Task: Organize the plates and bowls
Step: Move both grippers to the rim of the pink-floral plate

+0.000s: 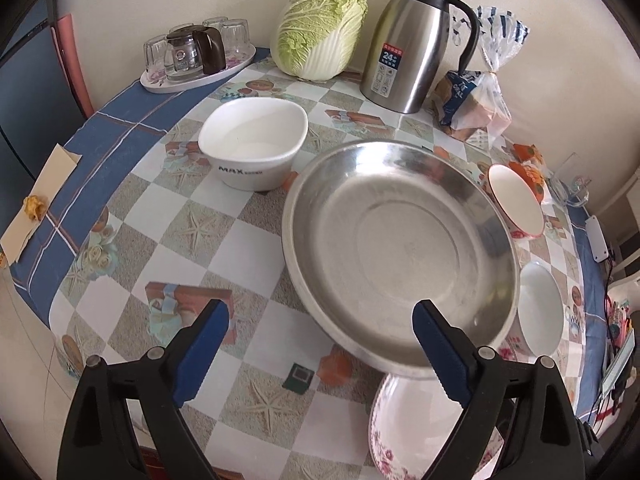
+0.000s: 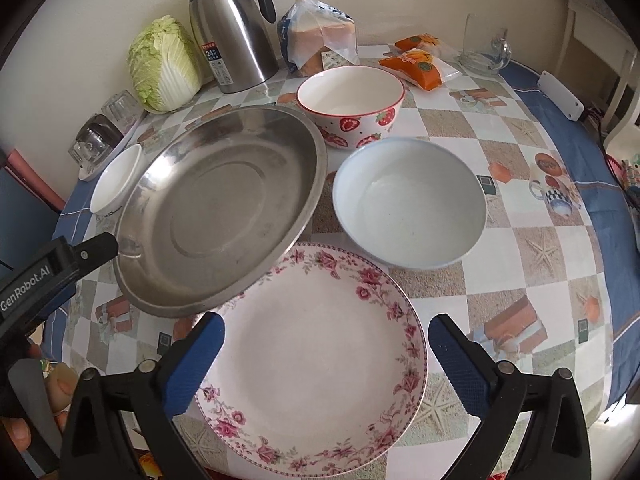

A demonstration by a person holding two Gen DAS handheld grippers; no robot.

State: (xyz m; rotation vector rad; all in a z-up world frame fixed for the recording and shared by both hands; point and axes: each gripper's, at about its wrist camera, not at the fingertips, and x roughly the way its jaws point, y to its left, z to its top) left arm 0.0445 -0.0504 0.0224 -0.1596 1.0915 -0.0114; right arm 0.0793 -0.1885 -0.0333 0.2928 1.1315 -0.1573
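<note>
A wide steel plate (image 1: 400, 248) lies tilted, its near edge resting on a floral plate (image 1: 416, 424). My left gripper (image 1: 324, 344) stands open at the steel plate's near rim, and its pads do not press the rim. In the right wrist view one of its fingers (image 2: 100, 250) reaches the steel plate (image 2: 220, 212) at its left rim. My right gripper (image 2: 328, 360) hangs open over the floral plate (image 2: 320, 380), holding nothing. A pale blue bowl (image 2: 412, 204), a strawberry bowl (image 2: 352, 104) and a white square bowl (image 1: 252, 140) stand around the plates.
Against the back wall are a cabbage (image 1: 320, 28), a steel jug (image 1: 416, 40) and a bagged loaf (image 1: 476, 96). A tray of glasses (image 1: 192, 56) sits at the far left, orange packets (image 2: 416, 64) and a glass jug (image 2: 484, 48) at the far right.
</note>
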